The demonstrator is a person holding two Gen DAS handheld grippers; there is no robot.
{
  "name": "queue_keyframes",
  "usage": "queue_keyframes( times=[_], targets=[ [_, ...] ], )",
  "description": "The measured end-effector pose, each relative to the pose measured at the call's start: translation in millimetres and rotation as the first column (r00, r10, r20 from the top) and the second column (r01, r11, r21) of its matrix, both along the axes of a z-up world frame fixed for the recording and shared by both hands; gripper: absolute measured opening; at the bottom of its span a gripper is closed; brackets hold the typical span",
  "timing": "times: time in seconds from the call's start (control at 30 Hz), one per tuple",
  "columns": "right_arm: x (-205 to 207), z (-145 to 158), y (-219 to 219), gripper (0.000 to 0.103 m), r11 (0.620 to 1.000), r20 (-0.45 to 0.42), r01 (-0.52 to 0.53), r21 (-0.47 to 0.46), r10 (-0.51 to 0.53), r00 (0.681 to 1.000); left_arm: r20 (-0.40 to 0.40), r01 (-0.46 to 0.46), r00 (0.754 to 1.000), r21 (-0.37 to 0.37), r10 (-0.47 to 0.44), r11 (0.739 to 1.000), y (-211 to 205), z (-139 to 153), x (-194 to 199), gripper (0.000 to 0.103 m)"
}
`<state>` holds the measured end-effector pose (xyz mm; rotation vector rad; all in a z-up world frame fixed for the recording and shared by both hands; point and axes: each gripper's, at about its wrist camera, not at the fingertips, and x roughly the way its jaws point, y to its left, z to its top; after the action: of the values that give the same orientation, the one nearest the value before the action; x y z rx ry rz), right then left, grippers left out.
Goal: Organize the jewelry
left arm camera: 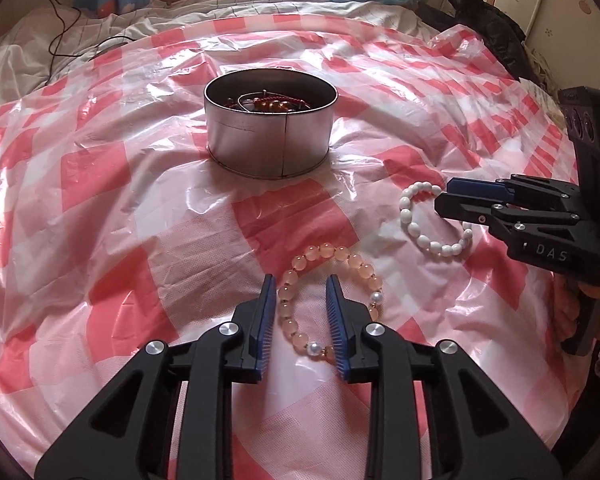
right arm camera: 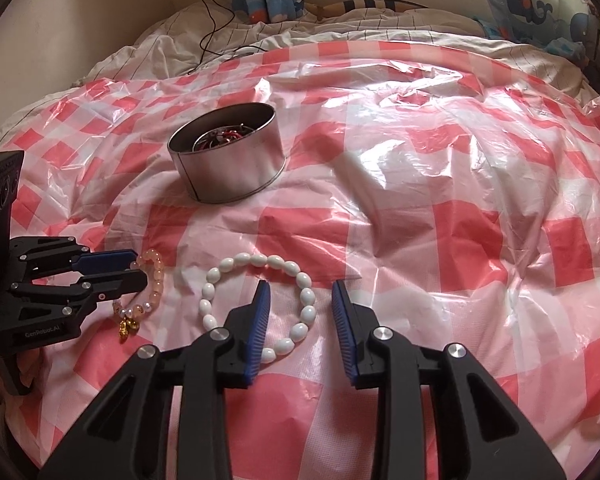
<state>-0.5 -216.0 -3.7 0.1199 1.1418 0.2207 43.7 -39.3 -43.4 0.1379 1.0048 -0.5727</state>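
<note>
So both bracelets are lying flat on the bed's pink checkered plastic sheet (left arm camera: 120, 184). The left tool (left arm camera: 300, 312) is spread a little, straddling the near-left side of the peach bead bracelet (left arm camera: 296, 320), pads not pinching. The right tool (right arm camera: 300, 312) straddles the right side of the white bead bracelet (right arm camera: 210, 290), also loose. The round metal tin (left arm camera: 270, 144) with other jewelry sits farther back.

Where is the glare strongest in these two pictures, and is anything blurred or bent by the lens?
Left wrist view: white glare on the plastic sheet behind the metal tin; beads sharp. Right wrist view: a bright patch on the sheet right of the tin. Both views: edges curve, corners dark.
</note>
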Motion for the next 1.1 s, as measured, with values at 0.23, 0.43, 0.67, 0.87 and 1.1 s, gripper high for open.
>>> queue_keyframes(
  times=[0.23, 0.43, 0.67, 0.87, 1.1],
  targets=[
    [-4.1, 5.0, 5.2, 0.008, 0.999, 0.032, -0.023, -0.028, 0.024, 0.999, 0.019, -0.019, 1.0, 0.008, 0.019, 1.0, 2.6, 4.9, 0.0, 0.007],
    [-4.5, 18.9, 2.0, 0.008, 1.0, 0.105, -0.012, -0.007, 0.012, 0.994, 0.05, -0.065, 0.997, -0.036, 0.067, 0.997, 17.6, 19.5, 3.2, 0.007],
    [0.7, 4.3, -0.3, 0.017, 1.0, 0.022, 0.007, 0.008, -0.008, 1.0, 0.018, -0.076, 0.997, 0.024, 0.075, 0.997, 17.2, 8.0, 9.5, 0.007],
    [0.2, 0.4, 2.5, 0.032, 1.0, 0.008, -0.006, 0.0, 0.006, 1.0, -0.002, -0.078, 0.997, 0.03, 0.078, 0.997, 16.1, 0.7, 10.3, 0.011],
    [-3.6, 4.8, 6.8, 0.008, 1.0, 0.035, -0.024, -0.014, 0.024, 0.999, 0.023, -0.066, 0.998, 0.034, 0.065, 0.997, 12.5, 4.6, 6.6, 0.007]
  ],
)
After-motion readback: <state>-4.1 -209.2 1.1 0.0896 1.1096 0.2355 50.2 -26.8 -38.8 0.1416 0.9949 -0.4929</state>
